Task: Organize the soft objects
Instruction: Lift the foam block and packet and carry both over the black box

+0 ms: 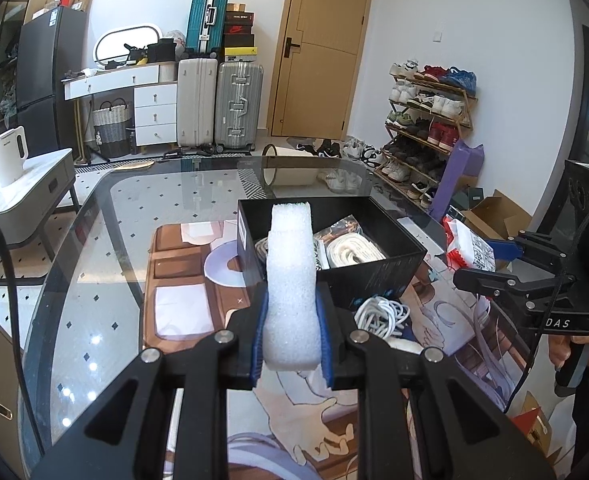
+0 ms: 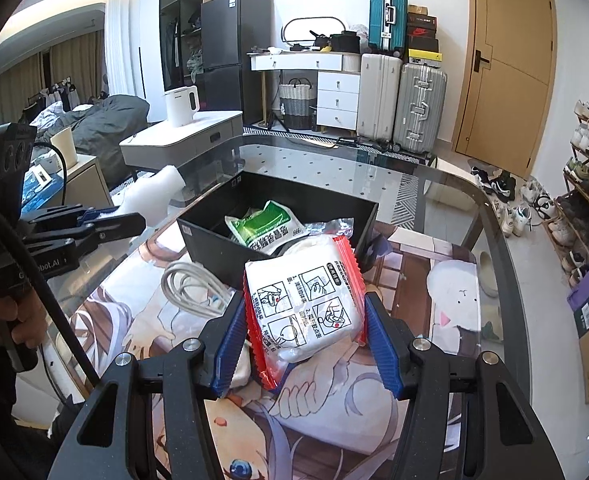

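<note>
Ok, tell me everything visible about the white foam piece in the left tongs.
The white foam piece is a thick, porous strip, soft-looking and squeezed at its lower part between the blue pads of the left tongs. It stands upright, raised above the glass table, in front of the black box, touching only the pads.

Both cameras sit low behind their own fingers, looking forward and downward across the glass table [image 1: 94,248]. The left wrist view faces the black box [image 1: 374,276] at centre, close by, with the door [image 1: 318,48] beyond. The right wrist view sees the same box [image 2: 222,240] from nearby. Each catches the other tool at its frame edge.
</note>
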